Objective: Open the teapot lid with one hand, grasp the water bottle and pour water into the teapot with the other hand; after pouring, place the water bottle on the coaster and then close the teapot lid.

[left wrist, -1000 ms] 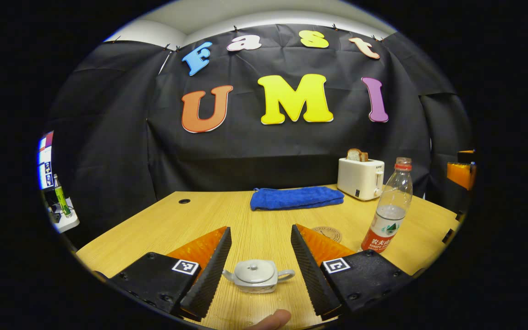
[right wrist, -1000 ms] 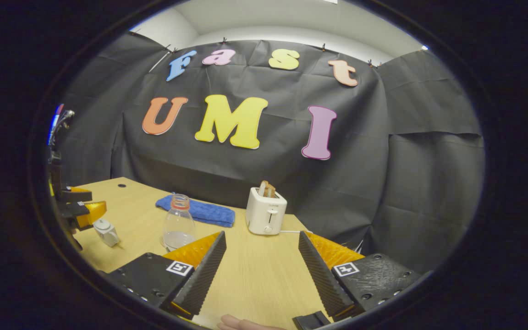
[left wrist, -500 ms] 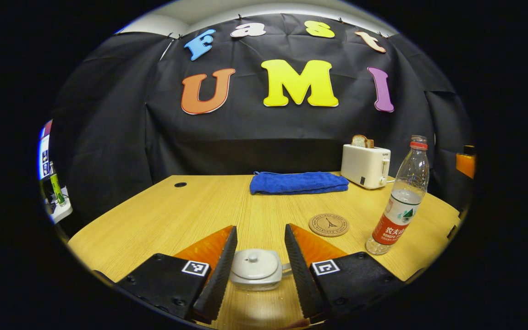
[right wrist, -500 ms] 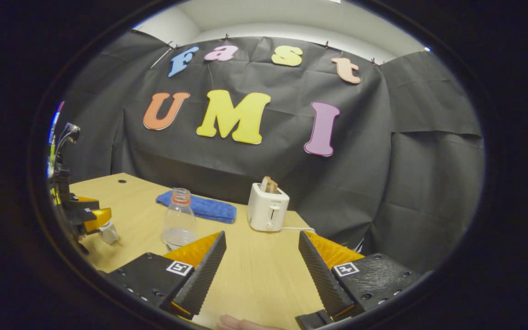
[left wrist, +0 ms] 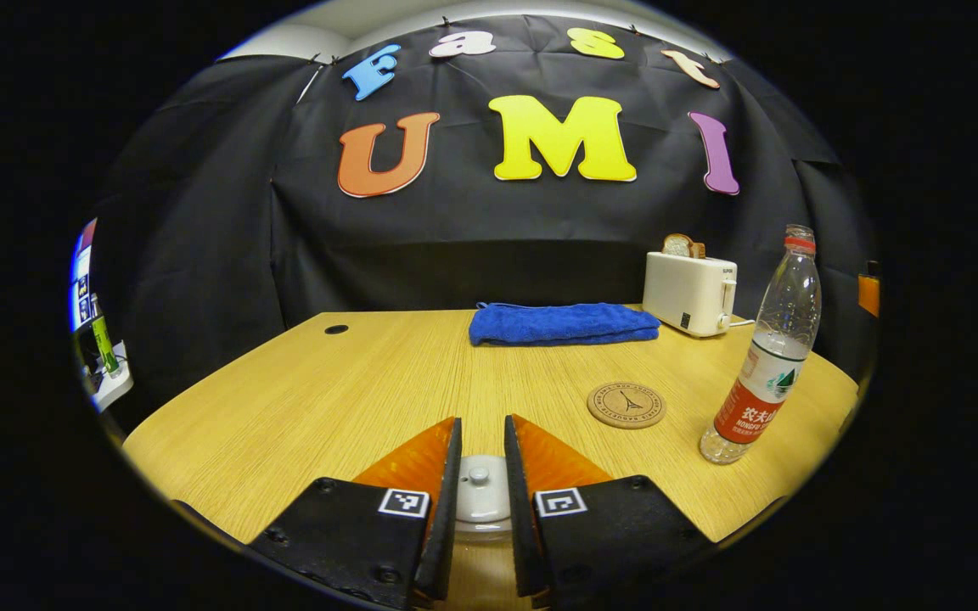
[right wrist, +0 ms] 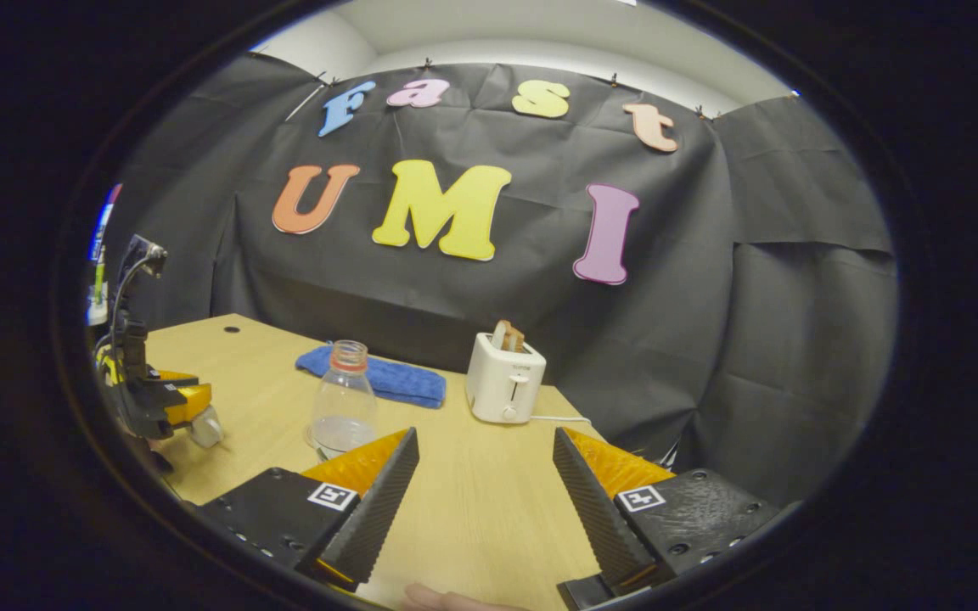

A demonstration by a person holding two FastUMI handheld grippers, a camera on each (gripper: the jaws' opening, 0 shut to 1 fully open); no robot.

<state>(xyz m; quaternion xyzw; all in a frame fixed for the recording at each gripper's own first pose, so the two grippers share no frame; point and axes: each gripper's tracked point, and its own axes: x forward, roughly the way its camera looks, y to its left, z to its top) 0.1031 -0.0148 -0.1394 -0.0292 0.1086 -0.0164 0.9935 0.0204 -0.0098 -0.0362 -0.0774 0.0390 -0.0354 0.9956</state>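
White lidded teapot (left wrist: 479, 499), knob-topped

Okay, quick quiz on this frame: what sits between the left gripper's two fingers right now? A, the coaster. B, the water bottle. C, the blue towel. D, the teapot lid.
D: in the left gripper view the left gripper has its fingers drawn in close on either side of the teapot lid, while the water bottle, coaster and blue towel lie farther off on the table.

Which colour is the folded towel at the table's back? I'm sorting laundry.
Blue; the towel shows best in the left gripper view.
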